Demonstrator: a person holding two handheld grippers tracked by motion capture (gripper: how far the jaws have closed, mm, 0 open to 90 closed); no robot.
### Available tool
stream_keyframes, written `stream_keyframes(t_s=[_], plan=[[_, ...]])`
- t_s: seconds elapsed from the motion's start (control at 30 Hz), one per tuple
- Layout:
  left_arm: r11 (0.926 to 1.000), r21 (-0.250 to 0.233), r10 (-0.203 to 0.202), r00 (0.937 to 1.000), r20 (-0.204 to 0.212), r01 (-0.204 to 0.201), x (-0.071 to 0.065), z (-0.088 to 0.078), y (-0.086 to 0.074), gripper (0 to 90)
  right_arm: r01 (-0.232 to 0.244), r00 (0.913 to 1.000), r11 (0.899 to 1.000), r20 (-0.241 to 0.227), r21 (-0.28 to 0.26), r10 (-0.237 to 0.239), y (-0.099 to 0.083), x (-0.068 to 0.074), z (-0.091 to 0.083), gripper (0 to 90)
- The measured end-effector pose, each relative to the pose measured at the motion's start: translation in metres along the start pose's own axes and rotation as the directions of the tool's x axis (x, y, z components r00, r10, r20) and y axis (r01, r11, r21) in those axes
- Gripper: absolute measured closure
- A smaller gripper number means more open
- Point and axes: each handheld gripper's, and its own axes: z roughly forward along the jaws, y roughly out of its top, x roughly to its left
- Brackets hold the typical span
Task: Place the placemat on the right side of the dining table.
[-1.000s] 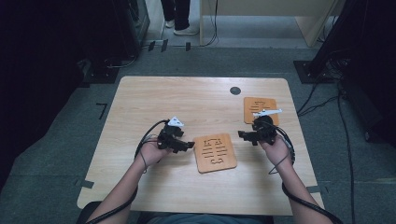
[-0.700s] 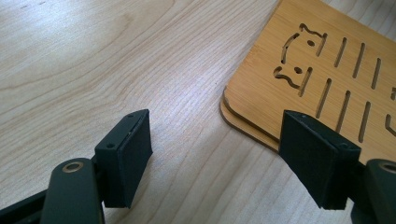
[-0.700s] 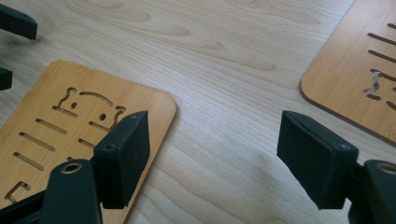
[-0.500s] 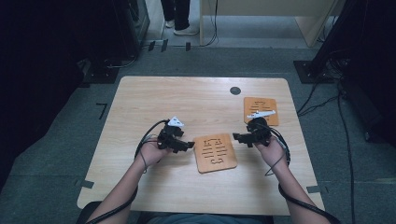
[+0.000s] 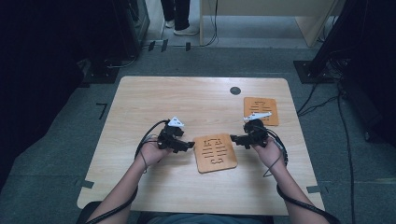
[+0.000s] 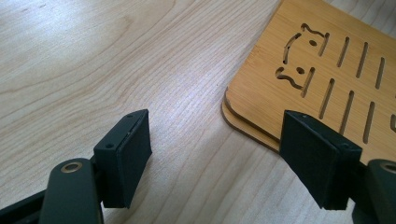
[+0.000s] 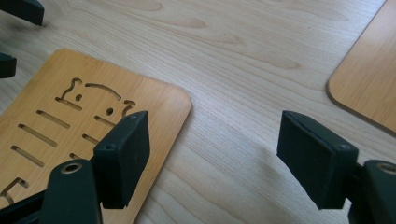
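The left gripper (image 5: 187, 145) had its jaws wide apart, just left of the near wooden board (image 5: 215, 153). The right gripper (image 5: 234, 138) was wide apart too, just right of it. Another board (image 5: 267, 105) lay far right on the table (image 5: 140, 102). To lift the near board well, each should probably pinch one edge gently.

slotted wooden trivets (image 5: 215, 153), stacked, flat, mid-table
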Motion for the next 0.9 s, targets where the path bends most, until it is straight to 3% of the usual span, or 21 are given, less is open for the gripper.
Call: stream_keyframes(t_s=[0.9], plan=[[0.9997,0.004,0.025,0.9995,-0.02,-0.025,-0.001,0.004,-0.002,22.5,0.07,0.9975,0.997,-0.006,0.036,-0.07,-0.007,0.009,0.019,26.0]])
